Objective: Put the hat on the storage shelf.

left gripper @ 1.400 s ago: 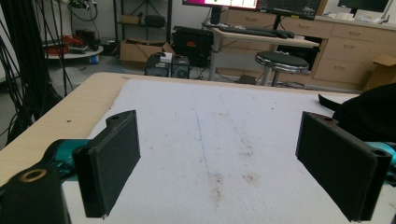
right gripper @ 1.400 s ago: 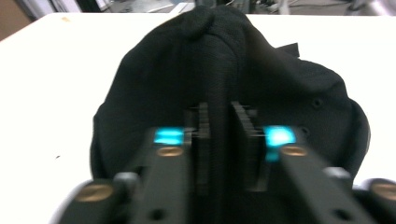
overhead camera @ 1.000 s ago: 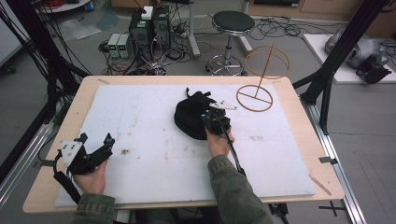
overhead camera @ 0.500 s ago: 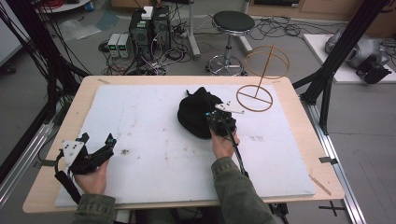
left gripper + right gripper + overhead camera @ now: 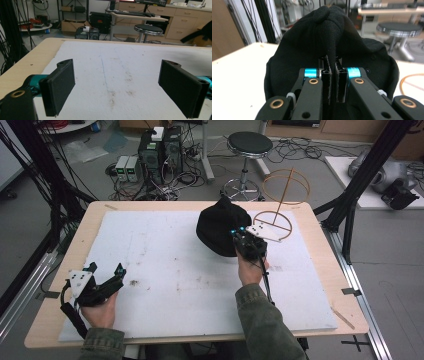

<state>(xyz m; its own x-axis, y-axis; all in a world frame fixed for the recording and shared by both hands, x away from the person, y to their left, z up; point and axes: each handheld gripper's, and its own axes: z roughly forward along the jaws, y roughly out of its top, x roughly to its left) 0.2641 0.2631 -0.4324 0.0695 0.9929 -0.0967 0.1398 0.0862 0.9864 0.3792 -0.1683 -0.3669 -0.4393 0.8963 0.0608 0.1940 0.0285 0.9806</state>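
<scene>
A black fabric cap hangs bunched above the white mat, right of the middle. My right gripper is shut on a fold of its edge; in the right gripper view the pinched fabric rises between the closed pads and the cap bulges up behind them. A wire stand with a ring base and a ring top stands just to the right of the cap at the far right of the table. My left gripper rests at the front left, open, with bare mat between its fingers.
The mat covers most of the wooden table. A black stool, computer boxes and loose cables are on the floor beyond the far edge. Black frame posts rise at the table's left and right sides.
My right gripper has risen and shifted toward the wire stand, and the cap has lifted with it. The left gripper has stayed in place.
</scene>
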